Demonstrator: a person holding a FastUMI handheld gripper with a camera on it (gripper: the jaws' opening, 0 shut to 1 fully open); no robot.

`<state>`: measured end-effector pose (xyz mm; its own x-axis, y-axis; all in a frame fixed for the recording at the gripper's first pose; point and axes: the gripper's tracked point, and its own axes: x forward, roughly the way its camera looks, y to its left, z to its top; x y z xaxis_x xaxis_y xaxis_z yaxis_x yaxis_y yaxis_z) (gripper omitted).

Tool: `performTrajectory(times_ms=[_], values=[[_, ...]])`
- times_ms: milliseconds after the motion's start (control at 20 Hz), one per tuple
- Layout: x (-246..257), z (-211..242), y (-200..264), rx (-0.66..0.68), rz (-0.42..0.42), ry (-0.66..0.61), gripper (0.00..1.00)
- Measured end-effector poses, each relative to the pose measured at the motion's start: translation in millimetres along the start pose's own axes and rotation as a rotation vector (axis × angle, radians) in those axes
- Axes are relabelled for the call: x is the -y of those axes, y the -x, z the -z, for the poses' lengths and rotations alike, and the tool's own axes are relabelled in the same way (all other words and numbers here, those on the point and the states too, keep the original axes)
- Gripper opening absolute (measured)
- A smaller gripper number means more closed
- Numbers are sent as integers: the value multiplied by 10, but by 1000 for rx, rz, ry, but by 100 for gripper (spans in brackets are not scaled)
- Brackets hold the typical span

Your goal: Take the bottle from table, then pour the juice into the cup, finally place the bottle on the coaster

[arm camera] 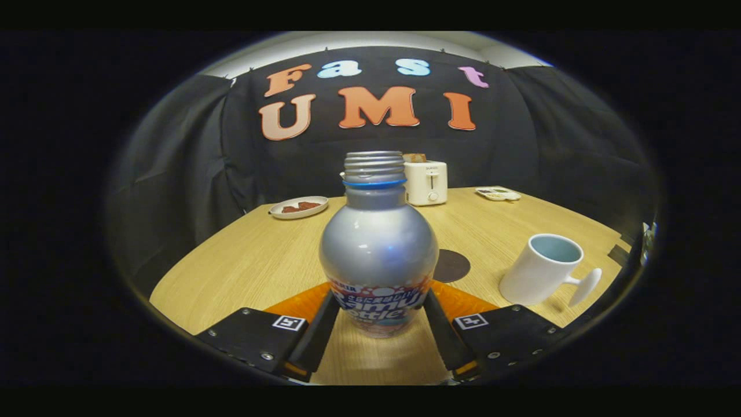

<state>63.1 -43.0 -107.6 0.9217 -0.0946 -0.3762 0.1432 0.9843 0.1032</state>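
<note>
The bottle (379,255) stands upright (cap off) on the table (255,260), clasped between both fingers of the hand-held gripper (379,324). The coaster (451,266) lies just behind at one o'clock; the cup (541,269) at two o'clock.

You stood in staged recording booth, not real kitchen: black cloth wall (191,168) draped behind and round wooden table (255,260). Kitchen props sat at far edge: toaster (426,182) holding bread, plate (299,207) of food, small tray (498,194). Mug (544,269) stood nearer, right of gripper (379,327) fingers.
</note>
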Motion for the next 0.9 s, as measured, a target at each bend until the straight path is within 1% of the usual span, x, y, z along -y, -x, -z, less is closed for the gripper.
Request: performTrajectory(times_ms=[150, 300, 550, 900], values=[[21, -99, 64, 22, -6, -65, 78], [31, -243, 124, 54, -21, -161, 78], [-2, -558, 208, 121, -88, -361, 78], [101, -708, 128, 121, -110, -599, 78]])
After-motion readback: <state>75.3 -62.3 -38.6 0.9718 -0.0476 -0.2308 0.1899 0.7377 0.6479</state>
